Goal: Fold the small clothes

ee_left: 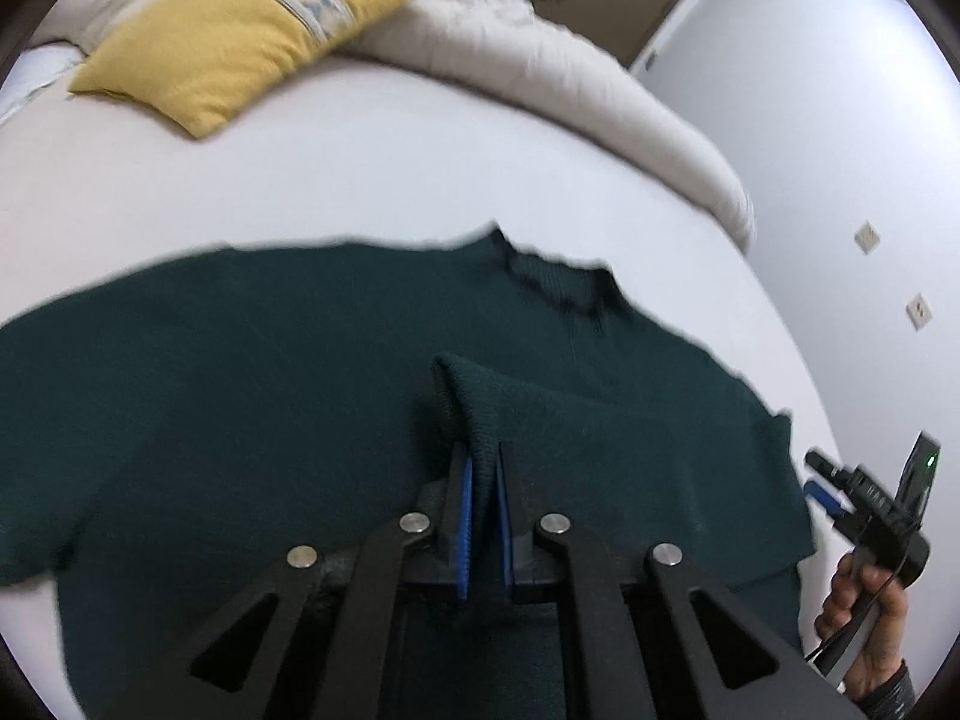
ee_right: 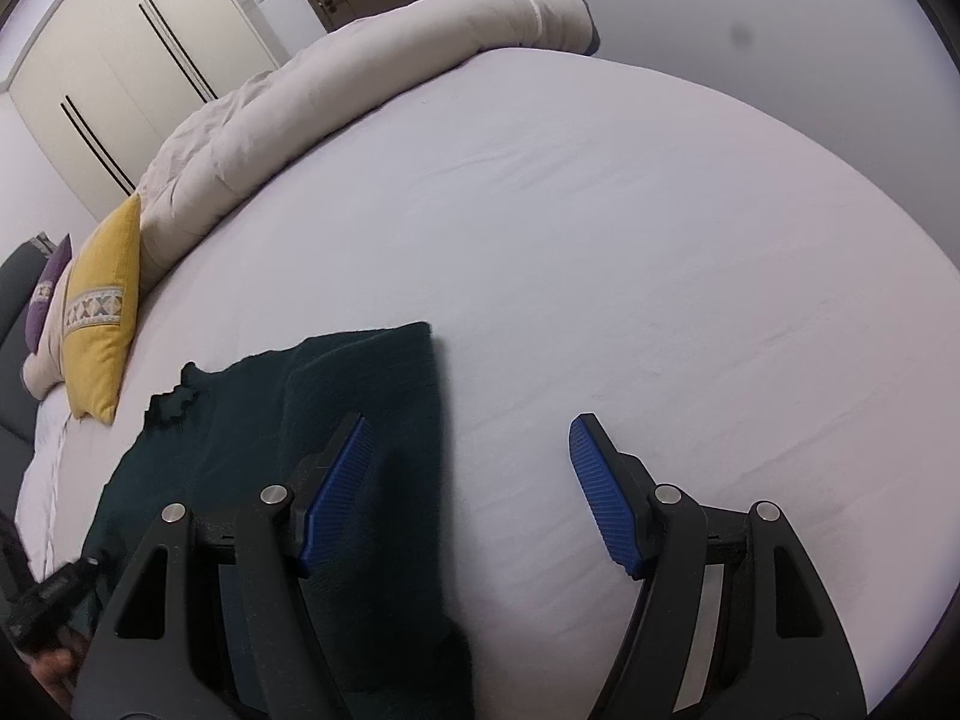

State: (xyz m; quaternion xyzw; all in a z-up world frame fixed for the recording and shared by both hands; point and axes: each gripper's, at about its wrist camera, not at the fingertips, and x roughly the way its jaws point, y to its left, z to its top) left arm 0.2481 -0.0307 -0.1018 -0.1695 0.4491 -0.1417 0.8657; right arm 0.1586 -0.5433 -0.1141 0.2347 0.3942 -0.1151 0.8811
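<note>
A dark green knit sweater (ee_left: 252,372) lies flat on the white bed sheet (ee_left: 360,168), collar toward the far right. My left gripper (ee_left: 483,468) is shut on a sleeve cuff (ee_left: 474,402) of the sweater and holds it over the body of the garment. The right gripper shows at the right edge of the left wrist view (ee_left: 864,498), held in a hand. In the right wrist view the right gripper (ee_right: 468,450) is open and empty above the sheet (ee_right: 600,240), its left finger (ee_right: 339,474) over the sweater's edge (ee_right: 372,396).
A yellow cushion (ee_left: 240,42) and a rolled beige duvet (ee_left: 540,60) lie along the far side of the bed. A purple cushion (ee_right: 48,288) sits by the headboard. A wardrobe (ee_right: 120,60), a door and a wall with sockets (ee_left: 918,312) stand beyond.
</note>
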